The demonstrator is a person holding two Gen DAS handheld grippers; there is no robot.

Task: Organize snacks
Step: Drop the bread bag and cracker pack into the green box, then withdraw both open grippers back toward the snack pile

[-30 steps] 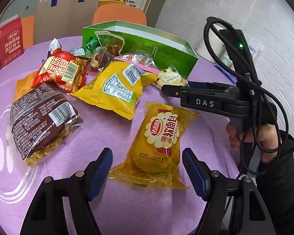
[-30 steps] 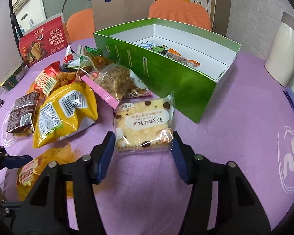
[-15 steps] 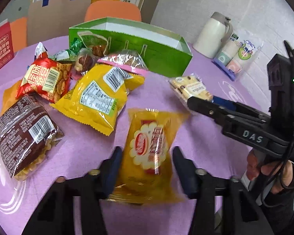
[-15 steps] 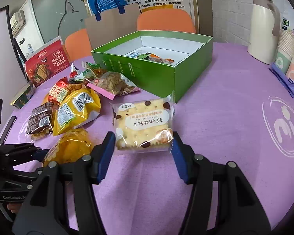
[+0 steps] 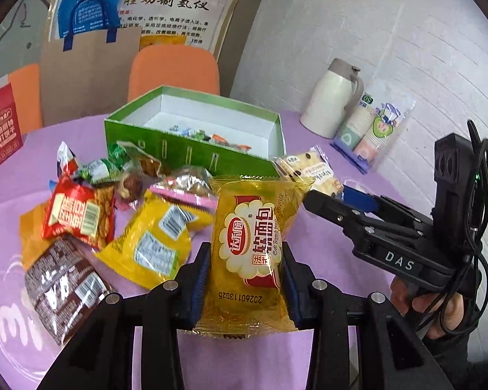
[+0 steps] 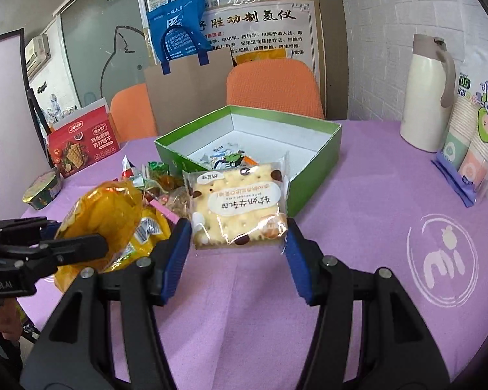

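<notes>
My left gripper is shut on a yellow soft-bread packet and holds it above the purple table; the packet also shows in the right wrist view. My right gripper is shut on a clear-wrapped cracker packet, also lifted, to the right of the left one. The open green box stands behind both with a few small snacks inside; it also shows in the left wrist view.
Loose snacks lie left of the box: a red packet, a yellow bag, a brown packet. A white thermos and paper cups stand at right. A red cracker box and bowl stand at left.
My left gripper closed on the yellow bread packet and lifted it off the table. My right gripper rose with the cracker packet and pulled back from the green box.
</notes>
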